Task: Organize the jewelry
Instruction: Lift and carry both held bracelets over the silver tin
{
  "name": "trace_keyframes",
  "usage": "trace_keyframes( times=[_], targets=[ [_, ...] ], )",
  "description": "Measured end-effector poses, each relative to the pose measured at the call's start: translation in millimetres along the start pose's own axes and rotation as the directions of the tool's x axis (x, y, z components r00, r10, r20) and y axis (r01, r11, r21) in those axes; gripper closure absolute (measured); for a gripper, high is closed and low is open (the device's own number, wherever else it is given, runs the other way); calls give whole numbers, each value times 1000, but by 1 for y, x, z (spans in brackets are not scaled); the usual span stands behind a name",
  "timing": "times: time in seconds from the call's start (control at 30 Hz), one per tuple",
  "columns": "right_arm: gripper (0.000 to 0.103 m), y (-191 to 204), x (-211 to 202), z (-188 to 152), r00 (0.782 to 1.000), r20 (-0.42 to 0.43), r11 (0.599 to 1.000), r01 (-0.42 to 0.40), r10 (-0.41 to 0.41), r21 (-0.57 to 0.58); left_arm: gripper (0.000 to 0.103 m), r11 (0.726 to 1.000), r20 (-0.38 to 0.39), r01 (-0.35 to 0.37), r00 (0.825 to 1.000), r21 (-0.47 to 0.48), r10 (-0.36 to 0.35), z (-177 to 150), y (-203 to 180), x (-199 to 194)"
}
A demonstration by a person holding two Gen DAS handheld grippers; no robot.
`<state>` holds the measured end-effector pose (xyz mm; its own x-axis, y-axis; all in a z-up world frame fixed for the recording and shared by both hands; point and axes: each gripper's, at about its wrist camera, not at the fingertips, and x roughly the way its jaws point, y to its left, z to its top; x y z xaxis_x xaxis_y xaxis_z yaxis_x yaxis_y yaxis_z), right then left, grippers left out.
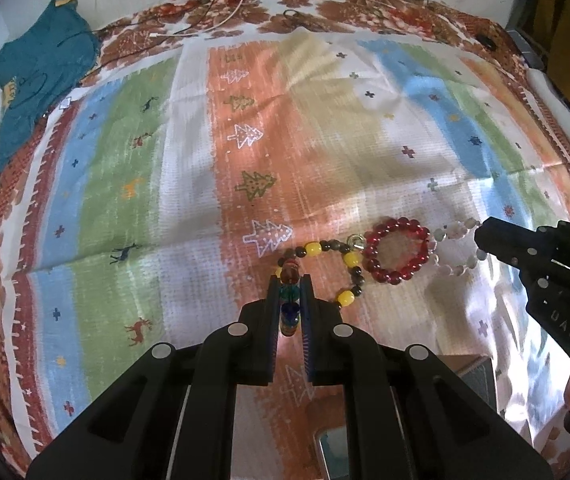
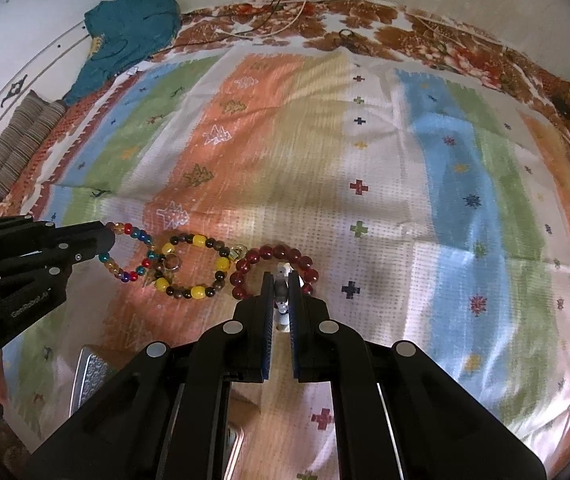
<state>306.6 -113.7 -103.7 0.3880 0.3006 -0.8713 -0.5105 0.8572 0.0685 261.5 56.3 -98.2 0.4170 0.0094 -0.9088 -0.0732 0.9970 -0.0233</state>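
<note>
Four bead bracelets lie in a row on the striped cloth. My left gripper (image 1: 289, 280) is shut on the multicoloured glass bead bracelet (image 1: 289, 307), which also shows in the right wrist view (image 2: 133, 252). Beside it lie the yellow-and-dark bead bracelet (image 1: 347, 266) (image 2: 193, 266) and the red bead bracelet (image 1: 397, 250) (image 2: 275, 258). My right gripper (image 2: 281, 278) is shut on the white-and-grey bead bracelet (image 2: 281, 292), which also shows in the left wrist view (image 1: 459, 250). In the left wrist view the right gripper (image 1: 481, 236) enters from the right.
The striped cloth (image 1: 205, 152) covers a brown patterned bedspread (image 1: 325, 4). A teal garment (image 1: 41, 68) lies at the far left, with cables (image 1: 221, 12) at the back. A metallic box edge (image 2: 89, 376) sits near the front under the grippers.
</note>
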Motion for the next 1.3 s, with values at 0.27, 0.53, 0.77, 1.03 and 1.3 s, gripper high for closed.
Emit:
trace_keyframes(
  times=[0.27,0.53,0.77,1.03,1.3],
  targets=[
    [95,-4,-31,-8,999,51,1000,-16,14,26,94,999,56,41,998,-17,-40,-5,0,-33],
    [95,2,-53,-16,996,91,999,-27,25,23,94,998,91,58,994,2,-58,-20,-9,-58],
    [95,14,-69,-22,993,115,999,-40,40,-4,94,996,132,84,988,21,-86,-30,-19,-82],
    [95,26,-80,-31,991,127,998,-48,52,-32,94,992,158,117,980,47,-123,-44,-31,-102],
    [95,36,-89,-45,990,129,997,-45,52,-60,94,990,170,132,976,53,-139,-56,-34,-113]
  ],
)
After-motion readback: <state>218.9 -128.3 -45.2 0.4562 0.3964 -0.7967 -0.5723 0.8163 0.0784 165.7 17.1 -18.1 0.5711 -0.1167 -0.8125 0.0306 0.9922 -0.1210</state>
